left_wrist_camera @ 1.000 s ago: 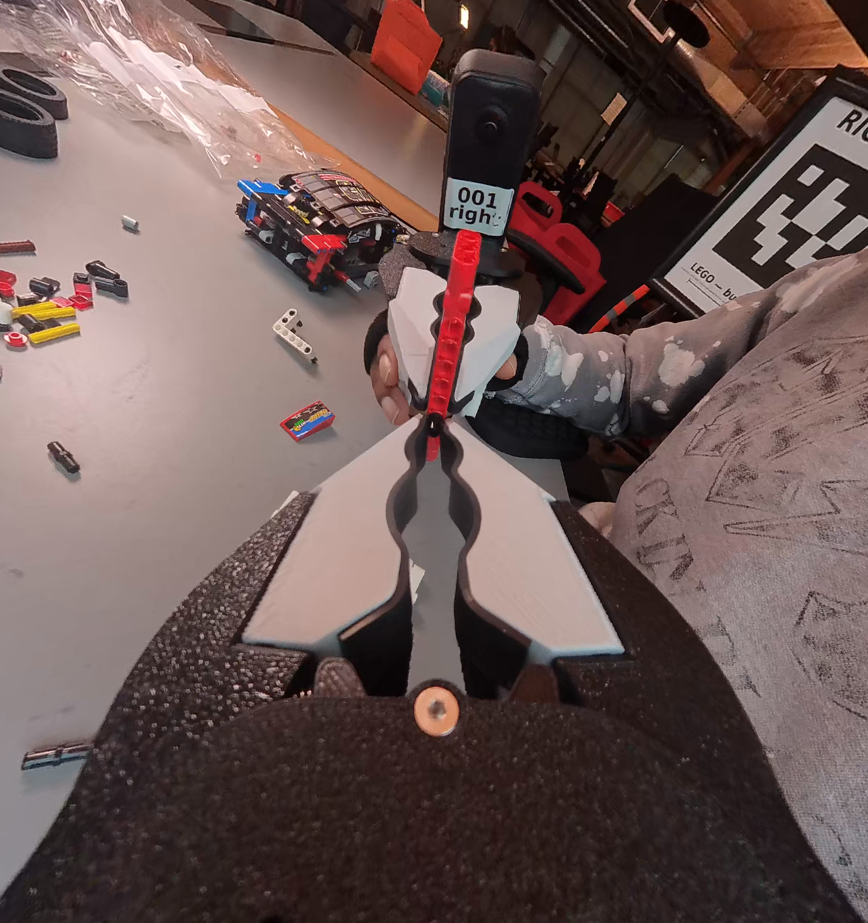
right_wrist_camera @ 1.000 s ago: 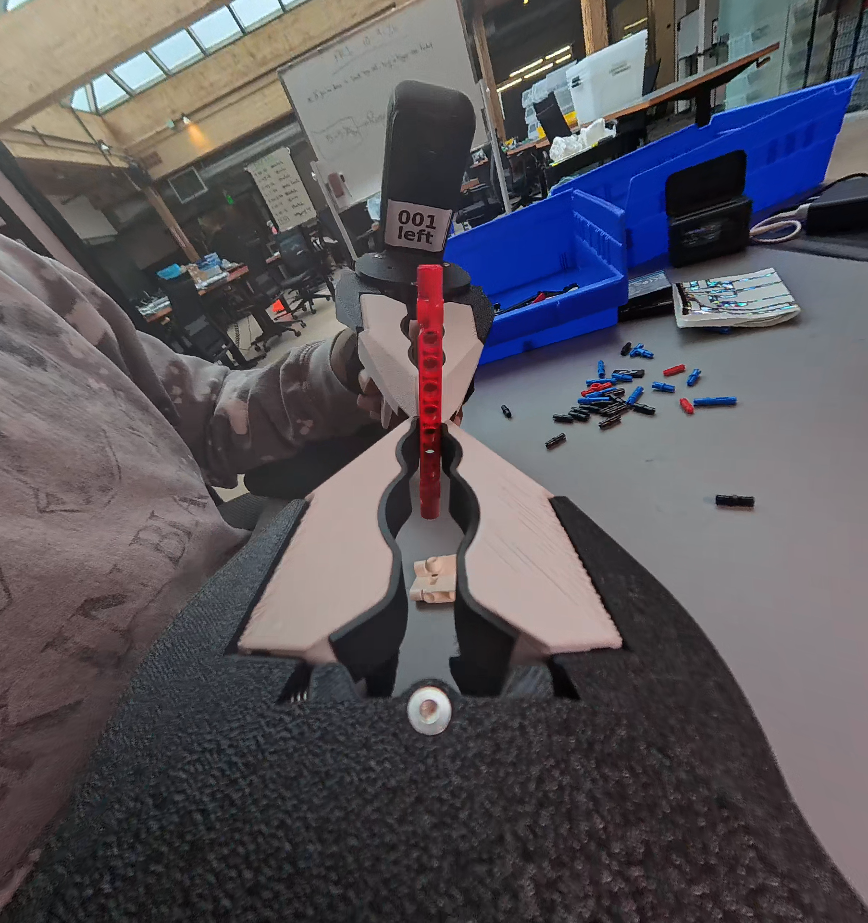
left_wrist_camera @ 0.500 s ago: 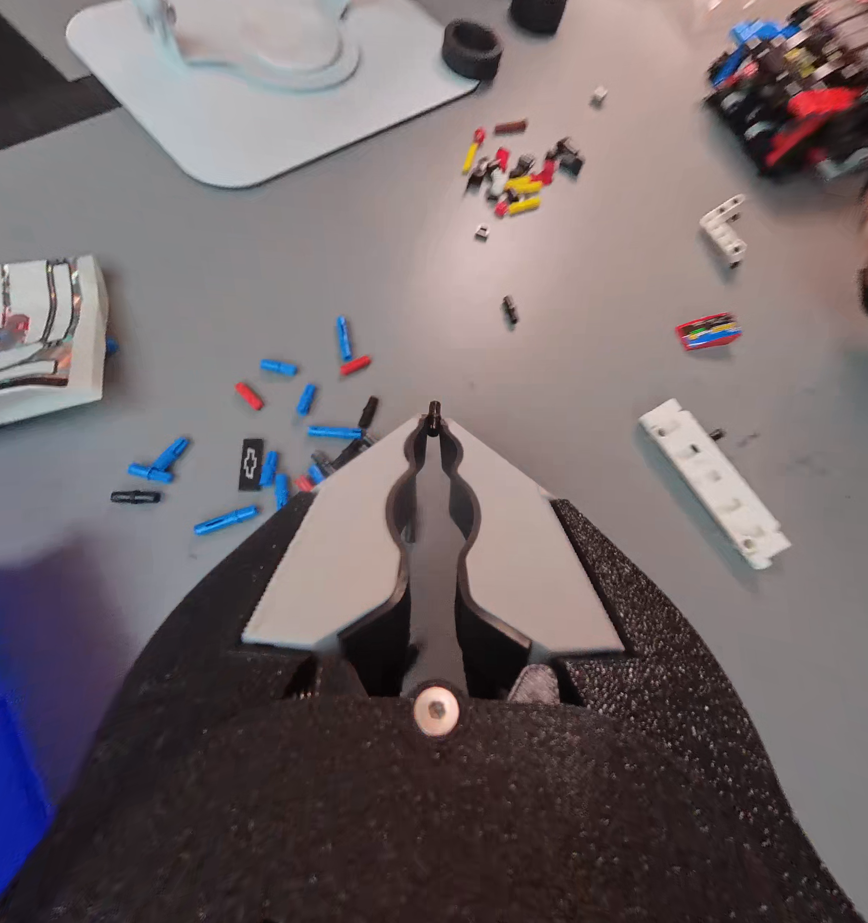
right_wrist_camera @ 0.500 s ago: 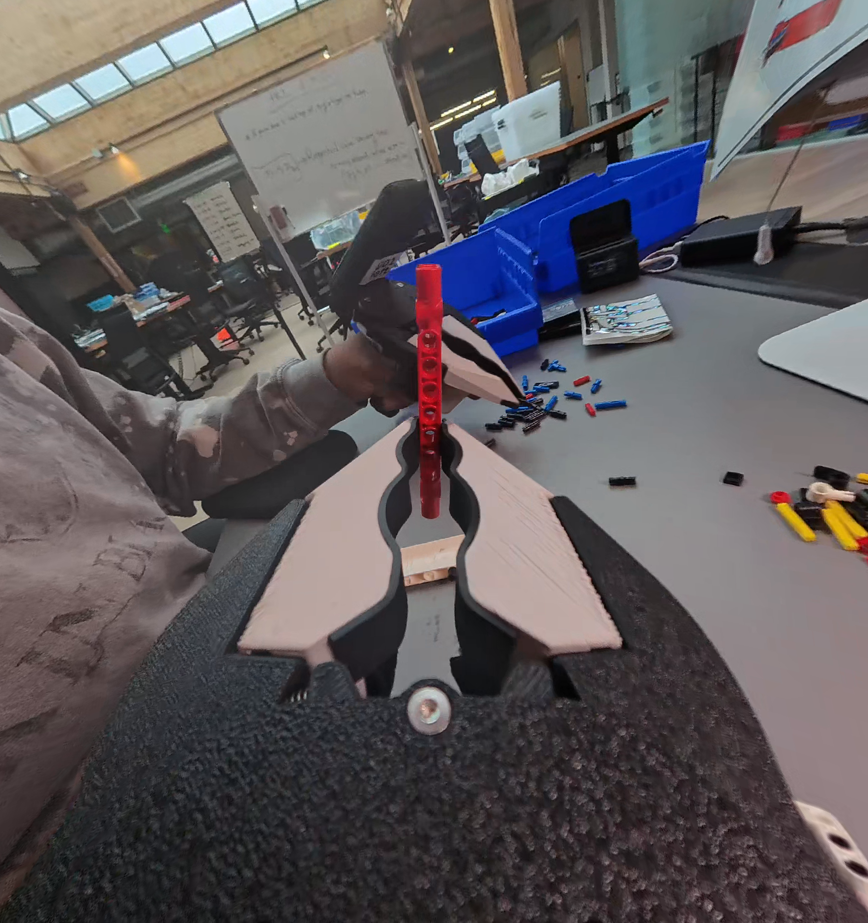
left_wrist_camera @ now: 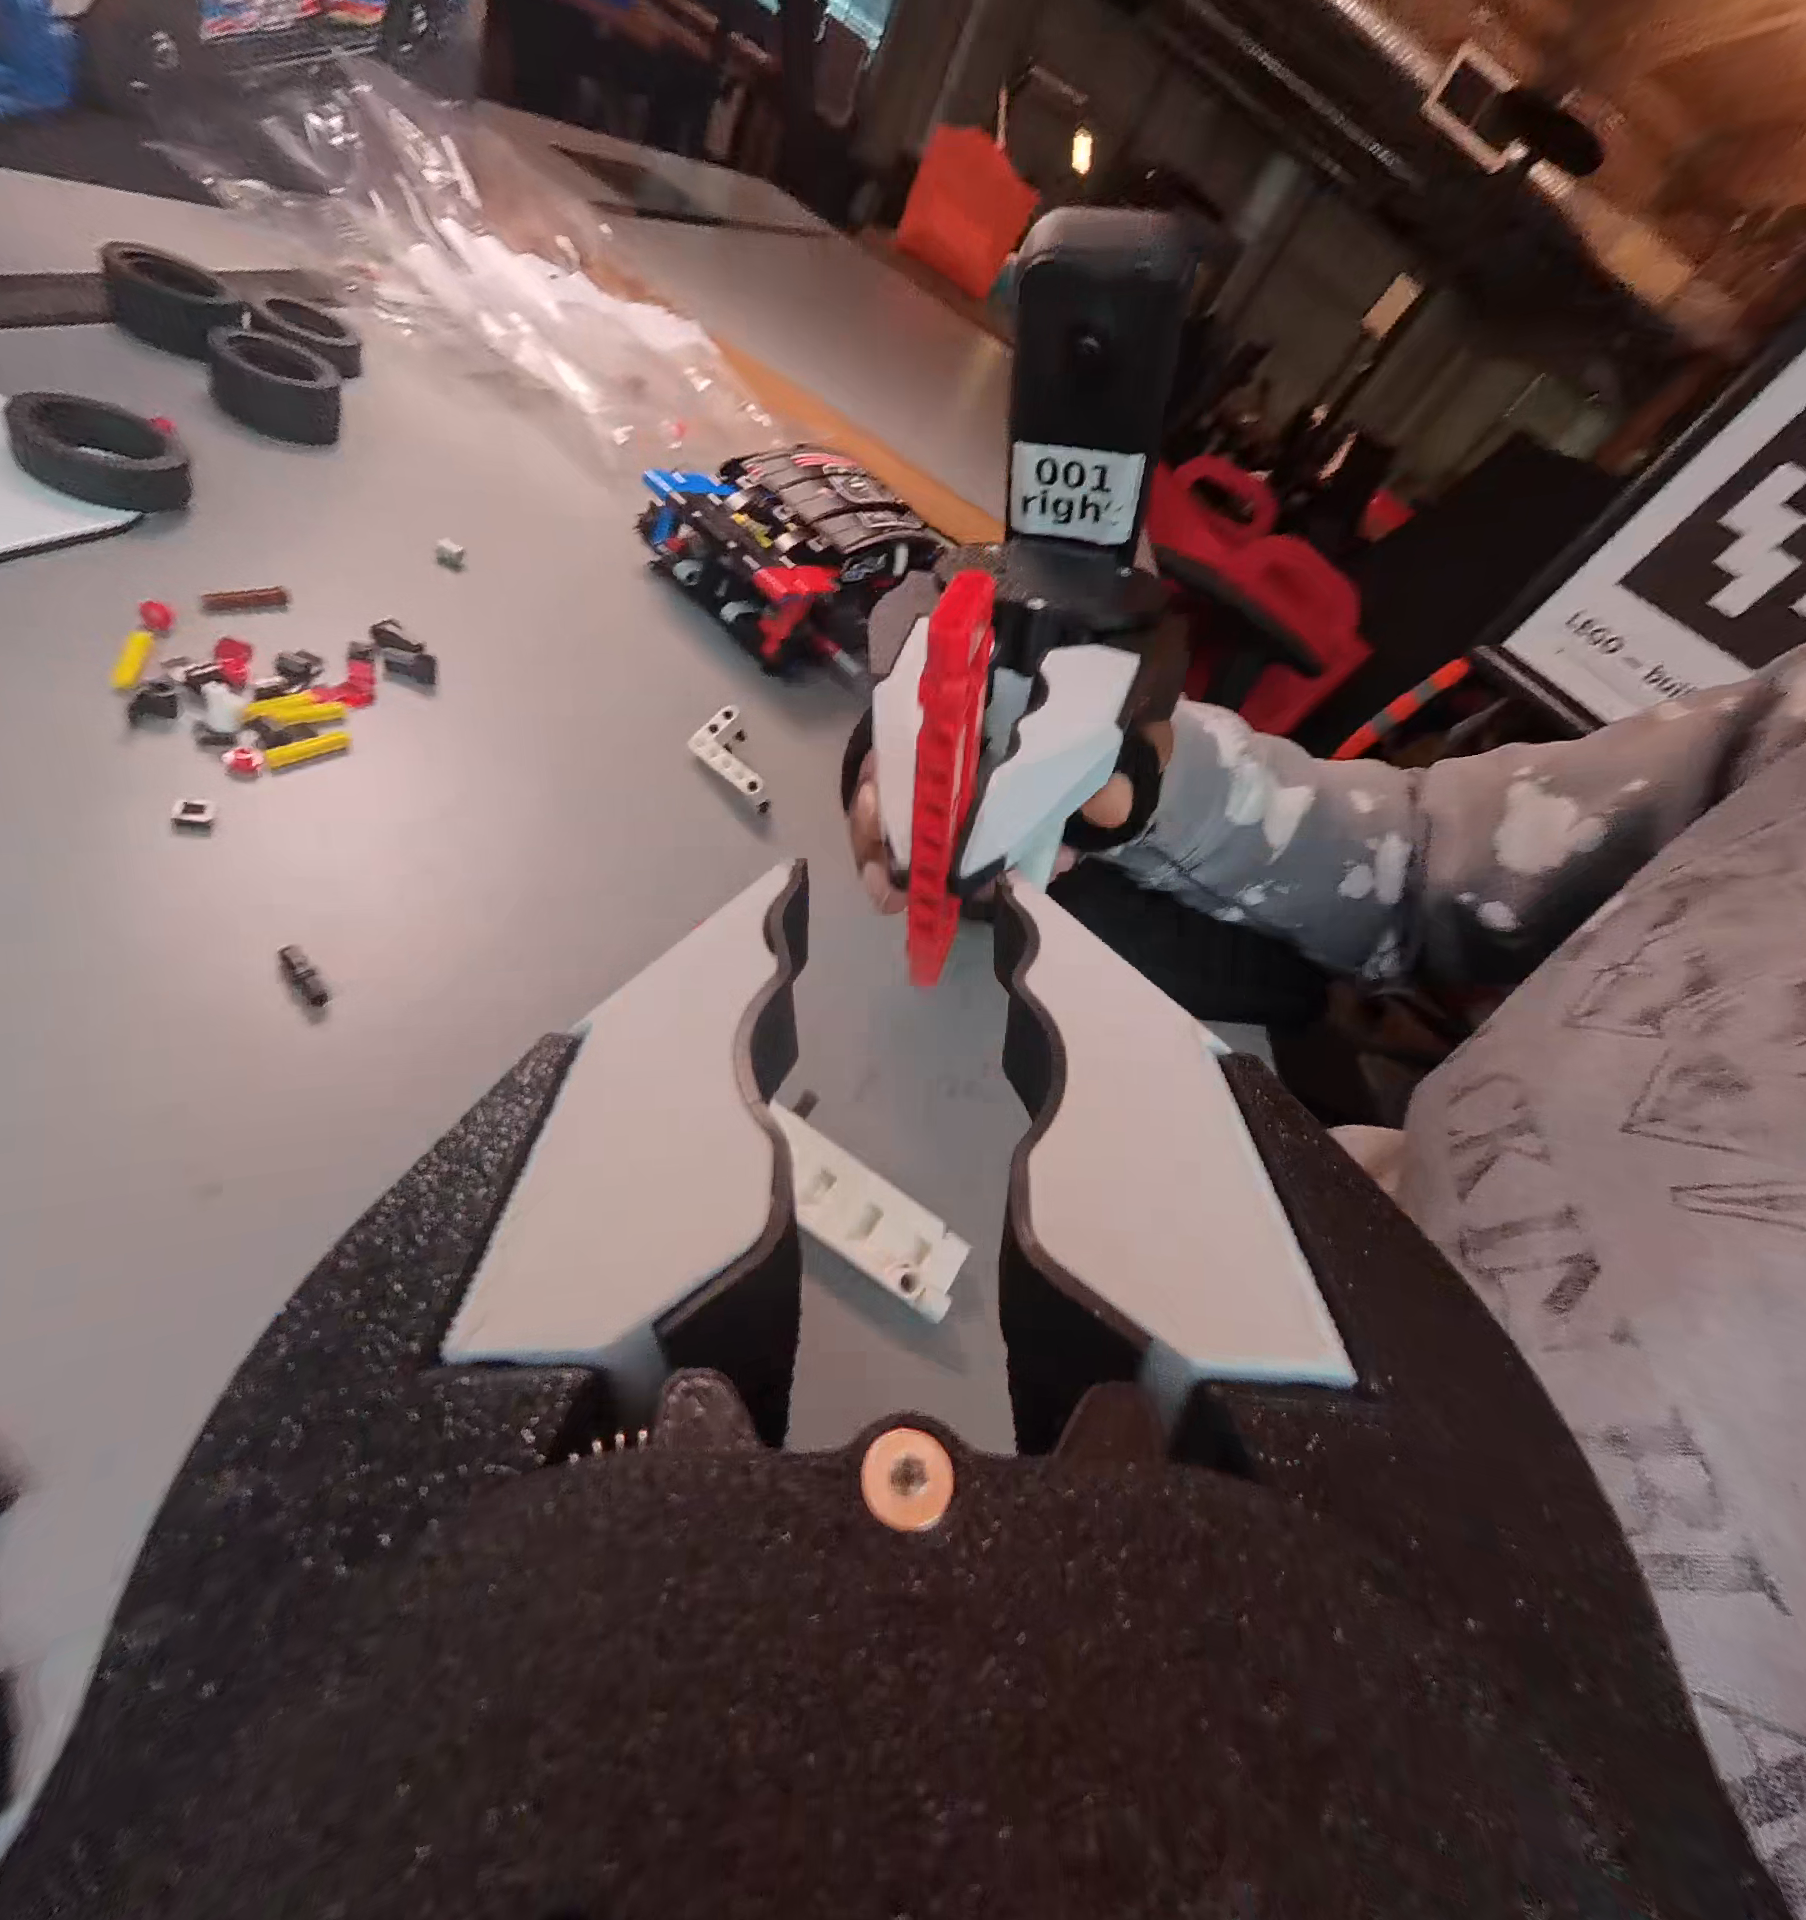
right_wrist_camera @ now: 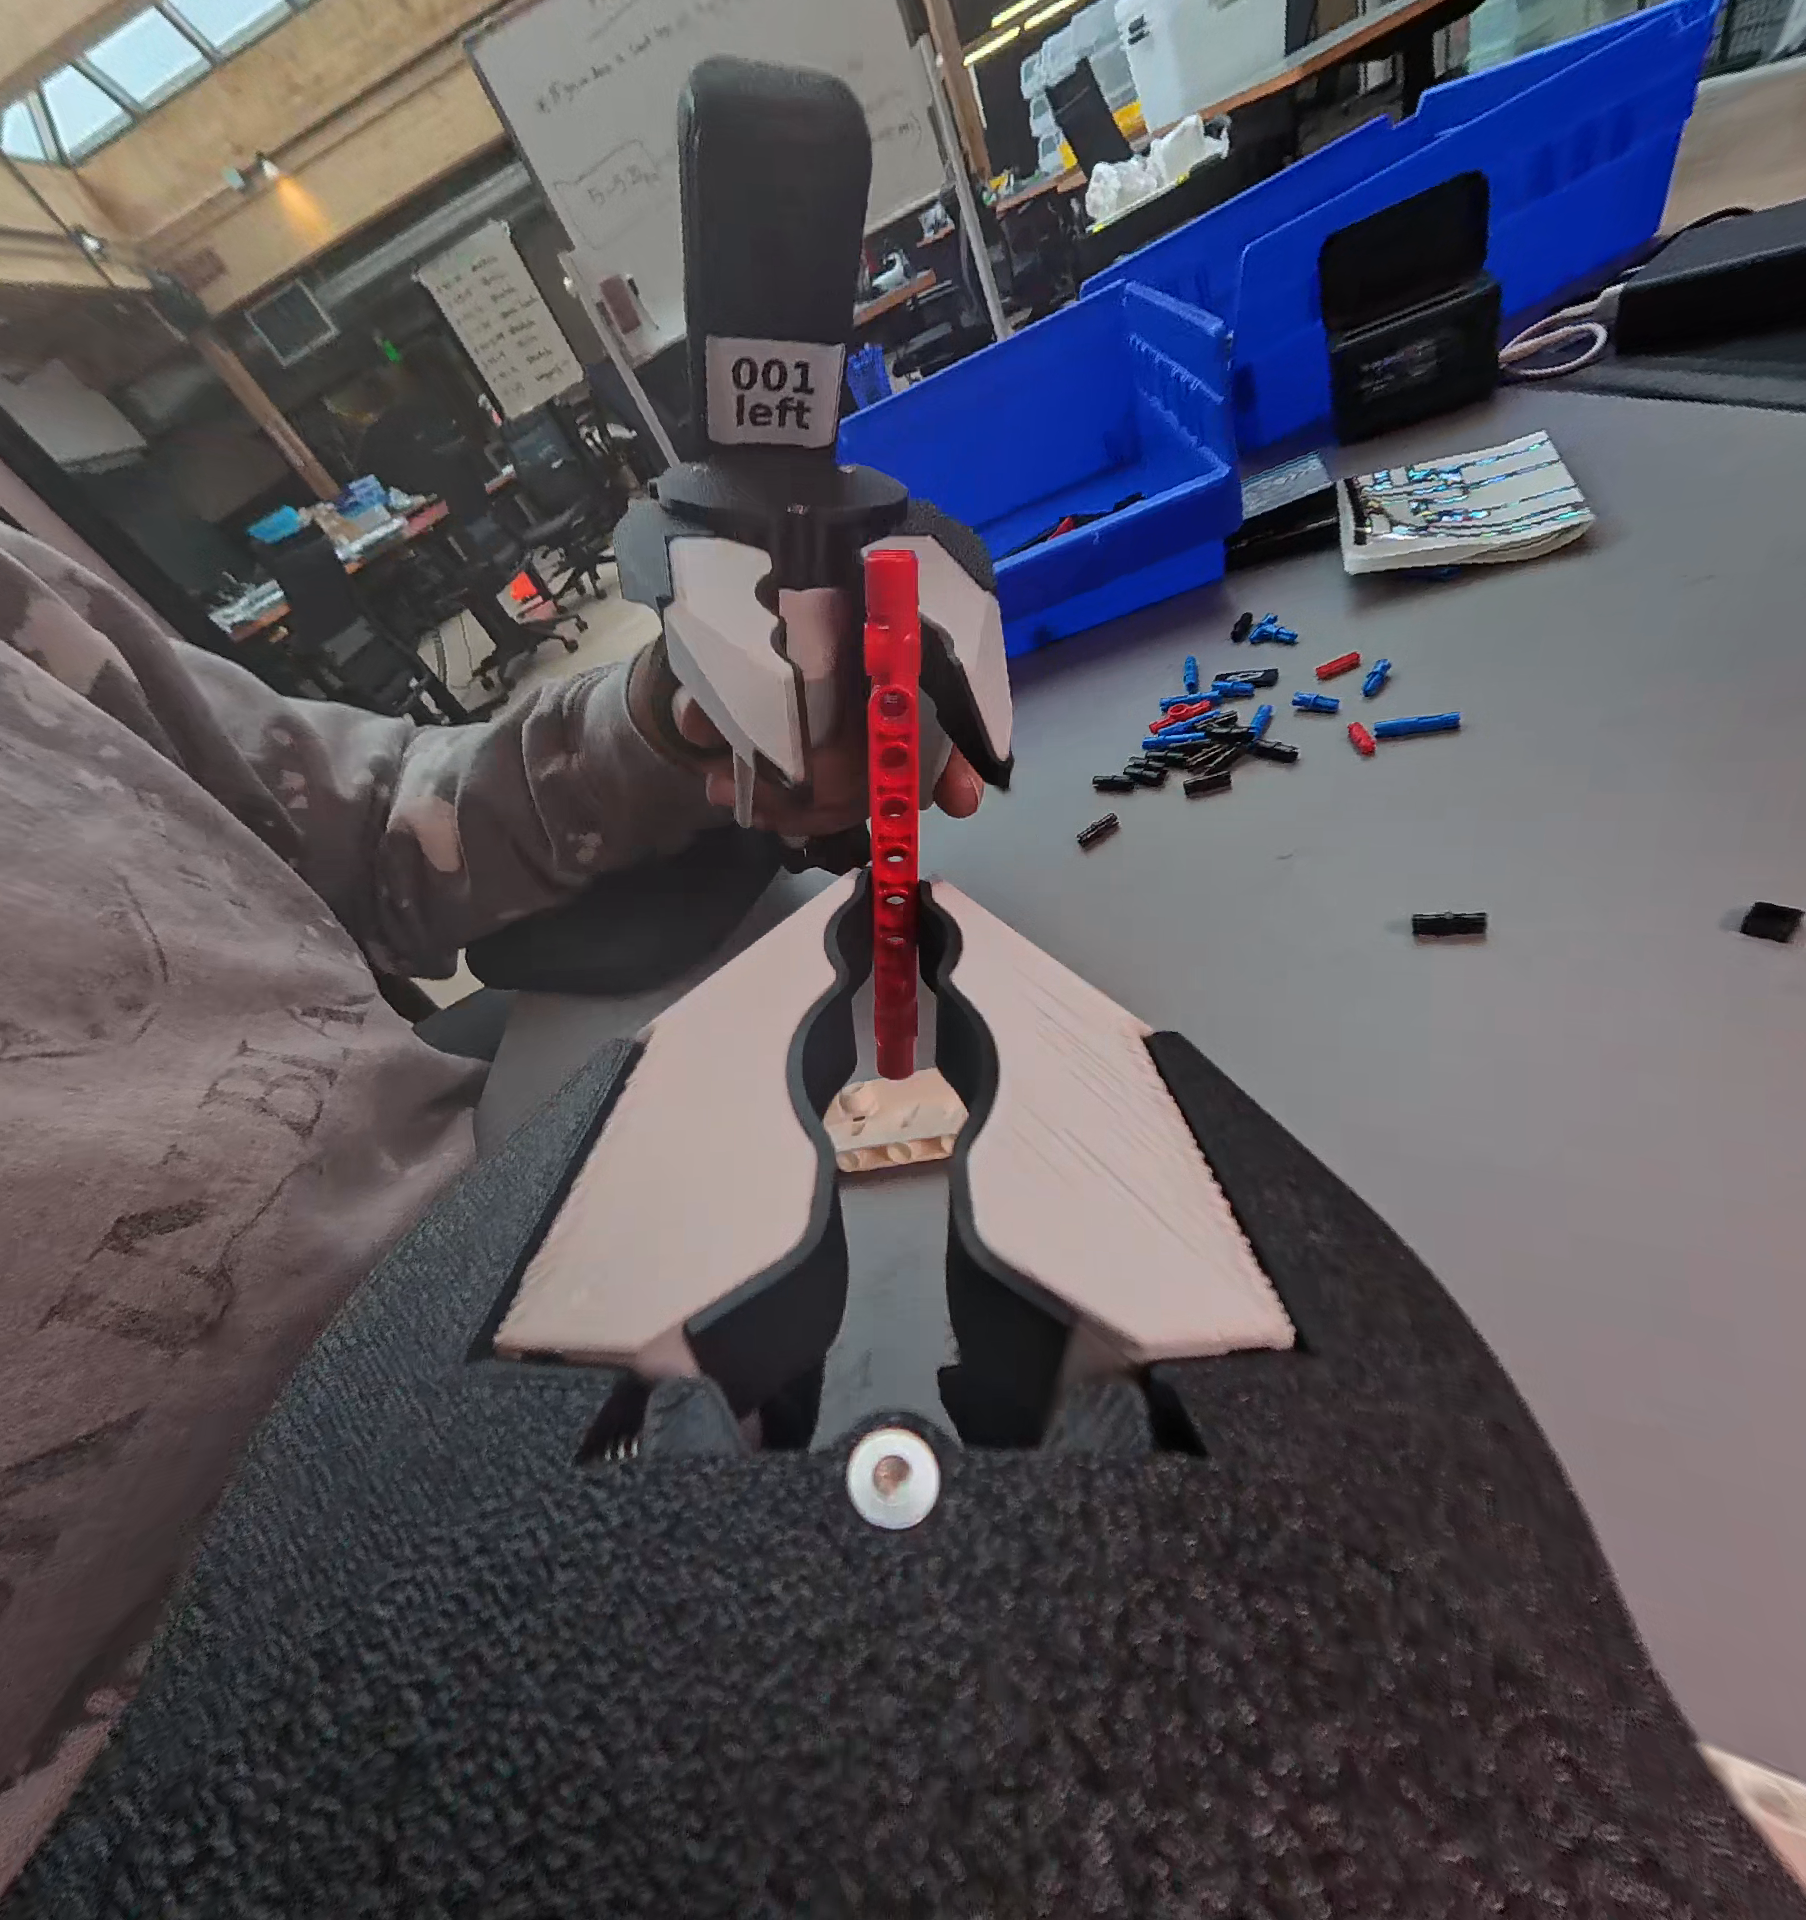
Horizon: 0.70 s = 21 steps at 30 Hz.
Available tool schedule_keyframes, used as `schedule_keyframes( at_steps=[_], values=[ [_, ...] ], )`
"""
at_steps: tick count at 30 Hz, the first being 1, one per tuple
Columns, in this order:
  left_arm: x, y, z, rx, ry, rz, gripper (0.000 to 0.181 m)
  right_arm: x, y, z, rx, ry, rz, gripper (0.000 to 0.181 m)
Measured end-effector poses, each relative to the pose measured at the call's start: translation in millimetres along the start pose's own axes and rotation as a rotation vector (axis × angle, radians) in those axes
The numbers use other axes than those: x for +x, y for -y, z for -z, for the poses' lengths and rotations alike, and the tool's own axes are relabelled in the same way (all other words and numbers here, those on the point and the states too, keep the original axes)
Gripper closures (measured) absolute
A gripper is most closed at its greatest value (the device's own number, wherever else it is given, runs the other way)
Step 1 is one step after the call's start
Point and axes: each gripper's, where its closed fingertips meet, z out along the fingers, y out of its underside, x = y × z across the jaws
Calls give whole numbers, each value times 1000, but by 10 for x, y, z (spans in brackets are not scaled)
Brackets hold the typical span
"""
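Observation:
My right gripper [right_wrist_camera: 894,883] is shut on a long red holed beam [right_wrist_camera: 894,748] and holds it upright above the grey table [right_wrist_camera: 1398,1143]. My left gripper [left_wrist_camera: 899,888] is open and empty. Its tips sit on either side of the beam's lower end [left_wrist_camera: 930,914] without touching it. In the right wrist view the left gripper [right_wrist_camera: 878,779] stands open just behind the beam. In the left wrist view the right gripper [left_wrist_camera: 935,883] faces me with the beam in it. A white long piece [left_wrist_camera: 868,1216] lies on the table under both grippers and also shows in the right wrist view [right_wrist_camera: 894,1132].
On the left lie black tyres [left_wrist_camera: 275,384], a pile of small parts [left_wrist_camera: 265,696], a white angled piece [left_wrist_camera: 727,753], a black pin [left_wrist_camera: 301,977] and a partly built car model [left_wrist_camera: 785,551]. Blue bins [right_wrist_camera: 1086,468], a booklet [right_wrist_camera: 1460,499] and scattered pins [right_wrist_camera: 1221,727] lie to the right. Less than 4 cm separates the two grippers' tips. Left tips and right tips are each some 10 centimeters from the white long piece [left_wrist_camera: 868,1216].
The left gripper swung up from the table back to the red beam. Its jaws opened, and the small black pin at its tips half a second ago is gone. The right gripper keeps the beam.

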Motion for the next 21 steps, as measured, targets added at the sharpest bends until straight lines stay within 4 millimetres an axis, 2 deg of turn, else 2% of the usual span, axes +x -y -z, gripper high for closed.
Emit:
schedule_keyframes(
  at_steps=[2, 4, 7, 9, 10, 12, 14, 16, 18, 19, 21],
  values=[
    [124, 29, -42, 25, -69, 15, 155, -48, -75, -79, -39, 2, 35, 174],
    [154, 25, -58, 26, -73, 7, 174, -108, -116, -133, -58, 21, 55, 174],
    [135, 21, -18, 1, -22, -76, 176, -83, -93, -140, -45, -6, 64, 171],
    [83, 111, 73, 14, 46, -116, 176, -8, -37, -92, -26, -56, 87, 163],
    [-6, 175, 168, 10, 128, -144, 176, 39, -16, -53, -25, -88, 107, 159],
    [-295, 393, 546, 7, 413, -259, 176, 145, 16, 42, -29, -156, 148, 157],
    [-568, 648, 1152, -18, 740, -362, 175, 221, 33, 123, -31, -196, 160, 158],
    [-849, 702, 1833, -169, 1047, -389, 174, 252, 50, 159, -19, -198, 141, 159],
    [-1112, 628, 2487, -339, 1317, -345, 174, 259, 45, 150, -14, -184, 111, 162],
    [-1217, 486, 2714, -452, 1377, -279, 175, 259, 27, 136, -20, -178, 101, 162],
    [-1403, 152, 3012, -653, 1405, -123, 175, 258, -27, 107, -44, -177, 101, 162]
  ],
)
